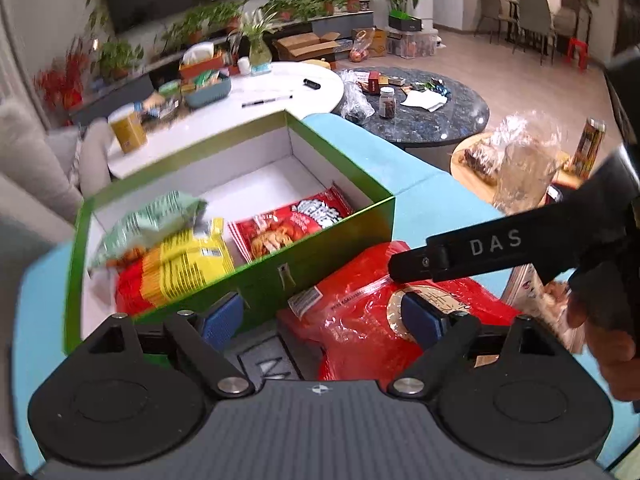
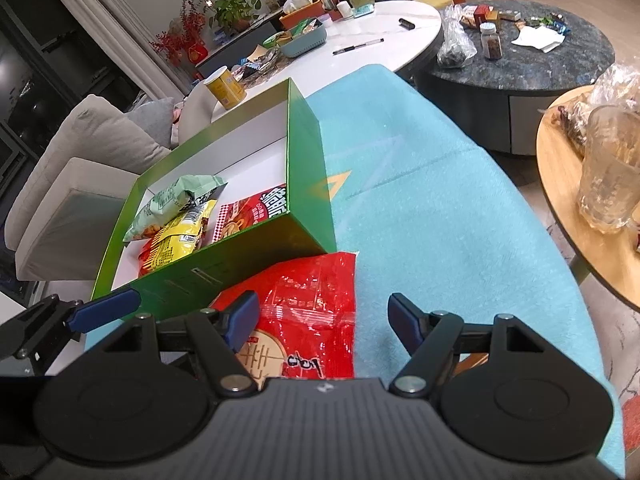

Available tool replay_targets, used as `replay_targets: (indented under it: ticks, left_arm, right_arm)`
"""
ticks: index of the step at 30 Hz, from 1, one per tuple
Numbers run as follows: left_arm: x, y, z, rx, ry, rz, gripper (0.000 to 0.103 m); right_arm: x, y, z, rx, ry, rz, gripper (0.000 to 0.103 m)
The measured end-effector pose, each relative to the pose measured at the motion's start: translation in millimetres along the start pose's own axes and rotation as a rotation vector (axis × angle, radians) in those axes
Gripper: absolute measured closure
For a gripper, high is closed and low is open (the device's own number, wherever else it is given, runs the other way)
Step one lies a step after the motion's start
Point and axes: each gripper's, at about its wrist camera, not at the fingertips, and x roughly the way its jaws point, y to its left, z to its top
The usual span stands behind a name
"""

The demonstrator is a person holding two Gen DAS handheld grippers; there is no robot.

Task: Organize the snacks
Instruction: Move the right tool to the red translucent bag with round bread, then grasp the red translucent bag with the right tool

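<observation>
Both our left tongs [image 1: 324, 318] and right tongs [image 2: 322, 320] hang released over the red snack bag [image 2: 316, 300] lying on the bench just beside the green box [image 1: 320, 248]; next we judge it needs gripping and lifting into the box.

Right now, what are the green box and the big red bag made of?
The green box looks like cardboard: stiff flat walls, a smooth green outside and a plain white inside. The big red bag looks like thin shiny plastic film: it crinkles and throws bright glints. I can't tell what is inside it.
</observation>
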Motion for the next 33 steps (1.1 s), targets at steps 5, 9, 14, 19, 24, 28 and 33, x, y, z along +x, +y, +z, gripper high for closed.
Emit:
replay_targets:
  ticks: [5,9,14,19,24,28,33]
  left_arm:
    - [3.5,21.6,-8.7,-0.189,0.03,-0.123,0.018]
    - [7.9,25.3,-11.8,-0.248,0.057,-0.156,0.014]
    - [20.6,25.0,-15.1,-0.289,0.091,-0.213,0.01]
    - [31.7,26.6,-19.9,-0.328,0.105,-0.256,0.01]
    - [38.1,27.0,-21.7,-0.348,0.11,-0.277,0.01]
    - [41.3,23.4,-24.1,-0.338,0.093,-0.291,0.015]
    - [42.0,18.2,-23.6,-0.328,0.082,-0.314,0.029]
  right_arm:
    - [3.0,-0.8,0.0,-0.008,0.012,0.023,0.022]
    - [5.8,-3.0,1.7,0.009,0.032,0.036,0.021]
    - [9.5,-3.1,2.0,0.023,0.07,0.074,0.02]
    - [19.0,3.9,-1.0,0.012,0.11,0.099,0.018]
    - [20.8,4.9,0.6,0.003,0.116,0.095,0.018]
    - [21.2,6.3,-0.8,-0.028,0.112,0.108,0.02]
    - [17.3,8.1,-1.2,-0.025,0.1,0.118,0.032]
